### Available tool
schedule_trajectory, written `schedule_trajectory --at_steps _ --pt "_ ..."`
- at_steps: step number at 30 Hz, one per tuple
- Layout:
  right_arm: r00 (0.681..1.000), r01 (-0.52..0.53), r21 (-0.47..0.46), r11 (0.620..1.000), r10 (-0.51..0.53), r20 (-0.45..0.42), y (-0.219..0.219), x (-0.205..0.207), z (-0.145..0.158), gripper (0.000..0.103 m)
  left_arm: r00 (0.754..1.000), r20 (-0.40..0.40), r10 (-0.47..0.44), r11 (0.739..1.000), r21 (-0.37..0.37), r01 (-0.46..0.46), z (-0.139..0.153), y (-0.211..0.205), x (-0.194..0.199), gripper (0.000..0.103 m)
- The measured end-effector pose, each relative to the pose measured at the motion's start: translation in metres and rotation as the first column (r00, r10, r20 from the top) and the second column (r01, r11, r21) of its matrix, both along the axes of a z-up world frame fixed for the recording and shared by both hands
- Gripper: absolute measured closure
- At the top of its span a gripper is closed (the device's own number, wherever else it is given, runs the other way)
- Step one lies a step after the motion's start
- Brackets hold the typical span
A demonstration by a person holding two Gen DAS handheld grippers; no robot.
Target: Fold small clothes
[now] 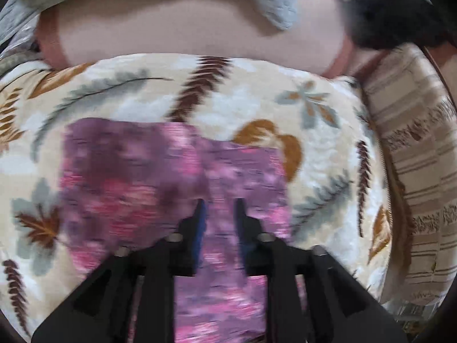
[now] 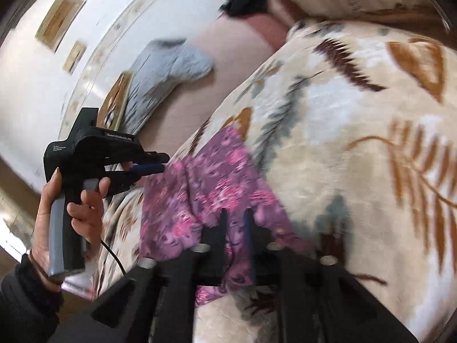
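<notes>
A small purple and pink flowered garment (image 1: 171, 177) lies on a cream leaf-patterned blanket (image 1: 234, 97). My left gripper (image 1: 219, 203) hovers over its near part with a gap between its fingers, and the cloth shows through the gap. In the right wrist view the left gripper (image 2: 162, 163) sits at the garment's (image 2: 211, 188) far left edge, its fingers close together. My right gripper (image 2: 236, 214) is over the garment's near edge with its fingers close together and cloth between them. The picture is blurred.
A grey garment (image 1: 274, 3) and a black one (image 1: 391, 23) lie on the pink sheet (image 1: 177, 31) beyond the blanket. A striped pillow (image 1: 420, 154) lies at the right. A white wall (image 2: 40, 65) with framed pictures stands behind.
</notes>
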State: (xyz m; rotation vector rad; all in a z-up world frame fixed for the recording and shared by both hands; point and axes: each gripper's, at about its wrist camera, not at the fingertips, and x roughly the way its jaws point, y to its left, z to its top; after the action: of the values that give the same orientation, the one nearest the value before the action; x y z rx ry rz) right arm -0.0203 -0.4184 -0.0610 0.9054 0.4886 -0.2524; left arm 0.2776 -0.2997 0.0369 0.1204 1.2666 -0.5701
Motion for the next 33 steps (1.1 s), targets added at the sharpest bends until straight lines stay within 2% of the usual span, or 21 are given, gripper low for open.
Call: schedule_trajectory --at_steps 1,3,4,7,10,15,18,22,24,25,26,27,29,30,32,33 --pt "0.999 -0.033 0.006 0.999 0.033 0.009 0.001 0.006 -0.002 0.058 1.000 -0.003 0.018 1.000 0.019 -0.018 0.001 0.007 0.004 0.062" --pt "0.996 -0.086 0.014 0.996 0.086 0.024 0.005 0.019 -0.006 0.057 1.000 -0.017 0.015 0.999 0.028 -0.014 0.003 0.014 0.007 0.055" --pt "0.993 -0.115 0.015 0.993 0.115 0.029 0.010 0.024 -0.007 0.055 1.000 -0.027 0.006 0.999 0.045 -0.004 0.002 0.014 0.007 0.048" --pt "0.985 -0.171 0.000 0.985 0.171 0.013 0.019 0.043 -0.016 0.054 0.999 -0.041 -0.023 0.996 0.089 0.027 -0.002 0.003 0.000 0.045" --pt "0.984 -0.176 0.004 0.984 0.176 -0.031 0.028 0.056 -0.028 0.054 0.997 -0.068 -0.045 0.991 0.126 0.054 -0.017 -0.013 -0.010 0.041" --pt "0.994 -0.111 0.030 0.993 0.110 0.028 0.038 0.049 -0.034 0.054 0.994 -0.098 -0.052 0.981 0.180 0.069 -0.040 -0.026 -0.014 0.041" --pt "0.993 -0.120 -0.035 0.992 0.120 0.011 0.048 0.051 -0.034 0.054 0.994 -0.096 -0.060 0.973 0.217 0.080 -0.049 -0.034 -0.016 0.040" --pt "0.990 -0.138 -0.127 0.982 0.137 -0.018 0.059 0.053 -0.030 0.054 0.994 -0.078 -0.074 0.959 0.270 0.092 -0.056 -0.045 -0.018 0.033" --pt "0.990 -0.140 -0.152 0.979 0.137 -0.029 0.062 0.053 -0.029 0.060 0.995 -0.063 -0.083 0.943 0.317 0.098 -0.060 -0.051 -0.022 0.033" --pt "0.990 -0.142 -0.161 0.977 0.139 -0.033 0.063 0.053 -0.028 0.071 0.995 -0.055 -0.083 0.939 0.330 0.097 -0.061 -0.052 -0.023 0.033" --pt "0.989 -0.149 -0.163 0.975 0.146 -0.031 0.063 0.053 -0.028 0.079 0.996 -0.049 -0.079 0.936 0.339 0.091 -0.061 -0.052 -0.025 0.039" --pt "0.987 -0.162 -0.155 0.974 0.158 -0.039 0.063 0.054 -0.030 0.093 0.997 -0.041 -0.072 0.935 0.345 0.081 -0.061 -0.052 -0.025 0.043" --pt "0.987 -0.163 -0.150 0.975 0.158 -0.041 0.062 0.053 -0.031 0.097 0.999 -0.034 -0.041 0.934 0.354 0.051 -0.060 -0.047 -0.024 0.067" --pt "0.986 -0.164 -0.148 0.975 0.161 -0.034 0.062 0.052 -0.030 0.098 0.999 -0.039 -0.032 0.936 0.348 0.044 -0.059 -0.044 -0.023 0.074" --pt "0.987 -0.160 -0.154 0.975 0.159 -0.021 0.062 0.050 -0.026 0.099 0.997 -0.077 -0.031 0.953 0.299 0.053 -0.056 -0.037 -0.023 0.096" --pt "0.987 -0.160 -0.153 0.975 0.161 -0.008 0.063 0.048 -0.023 0.099 0.997 -0.079 -0.025 0.957 0.286 0.047 -0.054 -0.034 -0.023 0.096"
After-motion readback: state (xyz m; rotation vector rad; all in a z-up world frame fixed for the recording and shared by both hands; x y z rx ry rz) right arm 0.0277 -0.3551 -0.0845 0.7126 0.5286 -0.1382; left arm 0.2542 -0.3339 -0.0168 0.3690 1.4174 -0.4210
